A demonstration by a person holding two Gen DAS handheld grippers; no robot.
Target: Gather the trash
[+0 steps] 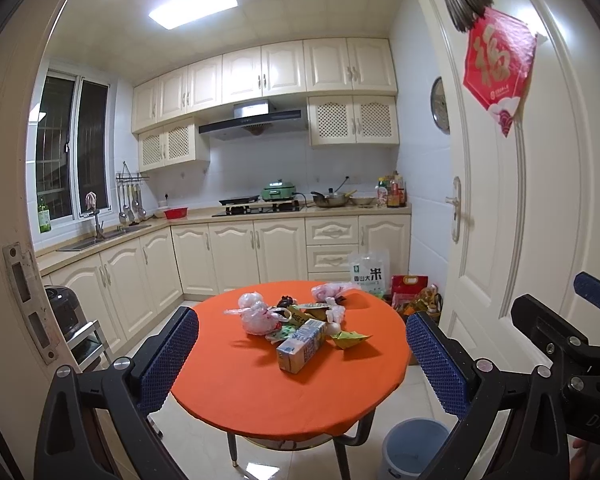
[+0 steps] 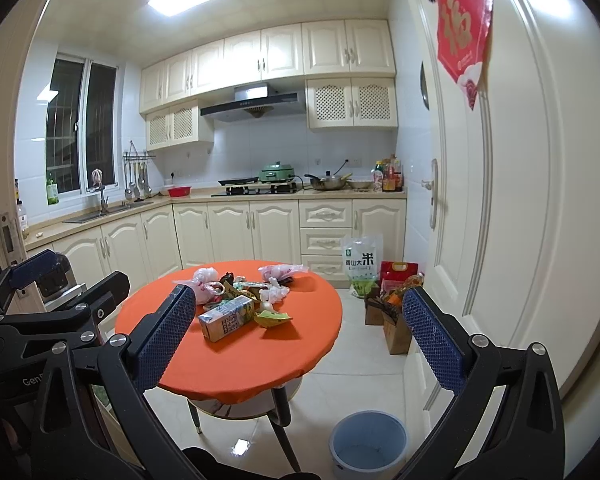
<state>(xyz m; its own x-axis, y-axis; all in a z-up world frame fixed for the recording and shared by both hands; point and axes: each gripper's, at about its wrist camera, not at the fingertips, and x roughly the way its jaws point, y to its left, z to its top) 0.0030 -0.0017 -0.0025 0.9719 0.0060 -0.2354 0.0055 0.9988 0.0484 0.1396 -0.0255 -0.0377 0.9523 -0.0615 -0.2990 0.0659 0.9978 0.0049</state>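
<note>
A heap of trash lies on a round orange table (image 1: 260, 408) (image 2: 228, 372): a drink carton (image 1: 302, 345) (image 2: 228, 318), knotted plastic bags (image 1: 256, 314) (image 2: 204, 280), a yellow-green wrapper (image 1: 352, 338) (image 2: 272, 317) and other scraps. A pale blue bin (image 1: 414, 452) (image 2: 368, 444) stands on the floor beside the table's near right. My left gripper (image 1: 302, 340) is open, held well short of the table with nothing between its fingers. My right gripper (image 2: 296, 320) is open too, likewise back from the table and empty. Each view shows the other gripper at its edge.
A white door (image 1: 500, 200) (image 2: 520, 200) stands open on the right. A rice sack (image 1: 370, 274) (image 2: 362, 264) and cardboard boxes (image 2: 396, 328) sit on the floor by it. Cream cabinets (image 1: 236, 252) and a counter run along the back and left. A door frame (image 1: 16, 240) is close on the left.
</note>
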